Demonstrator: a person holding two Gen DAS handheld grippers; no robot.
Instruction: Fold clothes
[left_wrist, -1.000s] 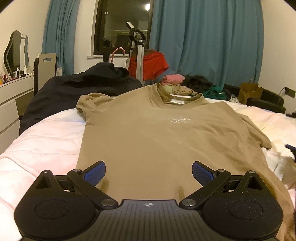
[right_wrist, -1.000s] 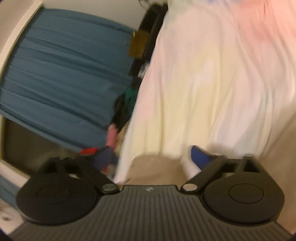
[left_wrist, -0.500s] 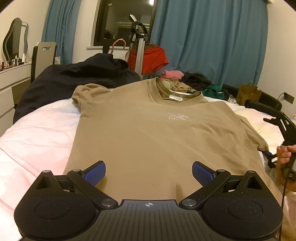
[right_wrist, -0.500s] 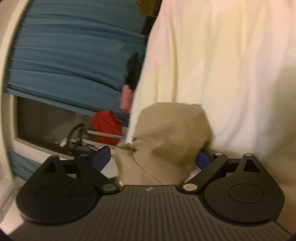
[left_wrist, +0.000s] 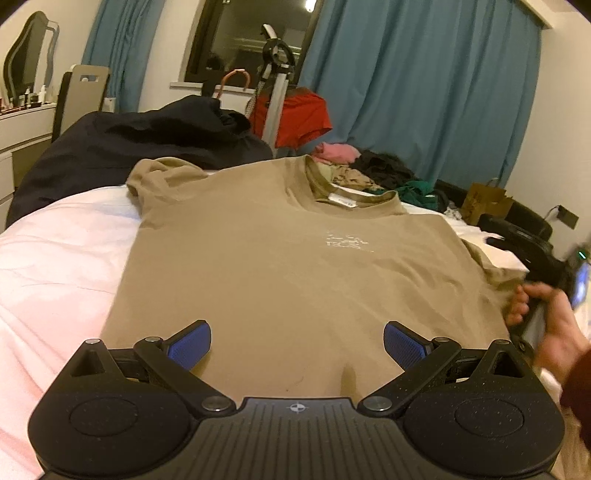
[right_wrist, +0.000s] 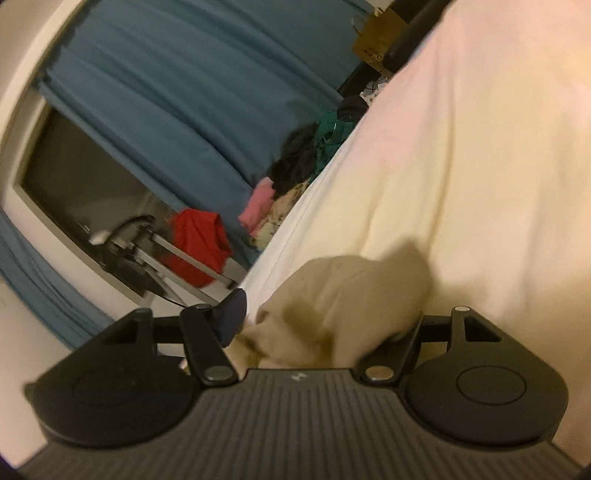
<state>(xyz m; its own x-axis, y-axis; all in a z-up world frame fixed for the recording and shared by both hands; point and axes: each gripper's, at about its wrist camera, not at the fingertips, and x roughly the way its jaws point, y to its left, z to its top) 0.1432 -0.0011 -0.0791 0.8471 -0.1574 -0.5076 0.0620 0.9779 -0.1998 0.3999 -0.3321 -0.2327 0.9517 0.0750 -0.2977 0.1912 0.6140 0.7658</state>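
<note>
A bed (left_wrist: 55, 266) with a pale pink-white cover fills the lower part of the room. Behind its far edge hang blue curtains (left_wrist: 424, 96) on either side of a dark window (left_wrist: 251, 37). A dresser (left_wrist: 22, 125) with a mirror stands off the bed's left side. A dark coat (left_wrist: 140, 144) is heaped at the bed's far left corner. A metal stand (left_wrist: 275, 88) with a red garment (left_wrist: 303, 118) rises behind the far edge, and a pile of pink, black and green clothes (left_wrist: 373, 170) lies along that edge to the right, next to a paper bag (left_wrist: 484, 201).

The tan shirt (left_wrist: 288, 269) lies flat, front up, in the middle of the bed. Its long axis runs from the near edge to the far edge, the collar pointing toward the window, the hem nearest the left gripper (left_wrist: 297, 341). One sleeve reaches toward the coat; the other is at the bed's right side.

The left gripper hovers over the hem with its blue pads (left_wrist: 190, 343) spread wide and nothing between them.

The right gripper (right_wrist: 325, 314), held in a hand (left_wrist: 550, 325) at the shirt's right side, is rolled onto its side. Its jaws have just been closing, with the bunched right sleeve (right_wrist: 343, 295) between them. One pad touches the cloth and the other is hidden behind it, so whether the sleeve is clamped cannot be told.
</note>
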